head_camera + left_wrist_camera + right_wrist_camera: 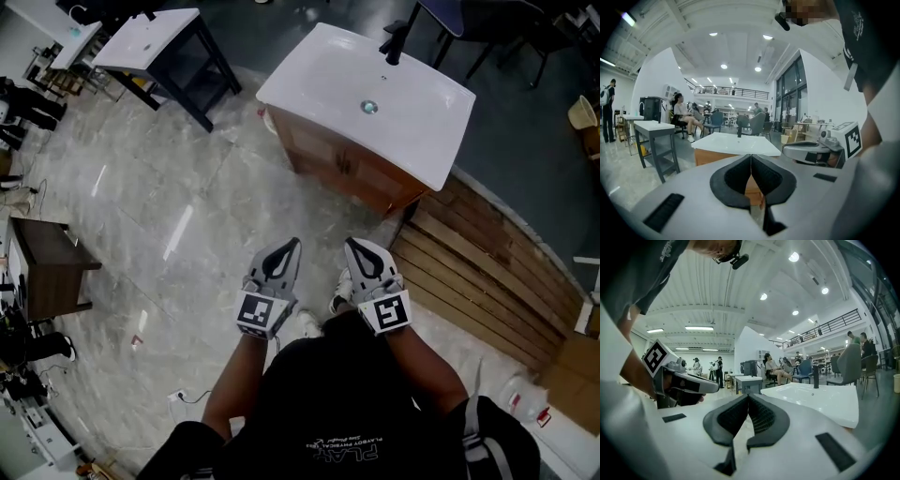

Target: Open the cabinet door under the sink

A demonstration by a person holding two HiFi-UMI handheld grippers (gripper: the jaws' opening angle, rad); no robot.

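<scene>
Marble floor [169, 216] all round. Left tool [291, 246] closed on nothing; right tool [352, 246] just beside it, pinched empty too. Far ahead, slightly right, well apart: cabinet door [323, 155] under the sink [375, 94]; right tool nearer.

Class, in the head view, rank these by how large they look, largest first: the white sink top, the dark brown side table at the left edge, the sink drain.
1. white sink top
2. dark brown side table
3. sink drain
None look alike.

Glossy white sink [403, 103], wooden cabinet [328, 155], polished floor [159, 225]
</scene>
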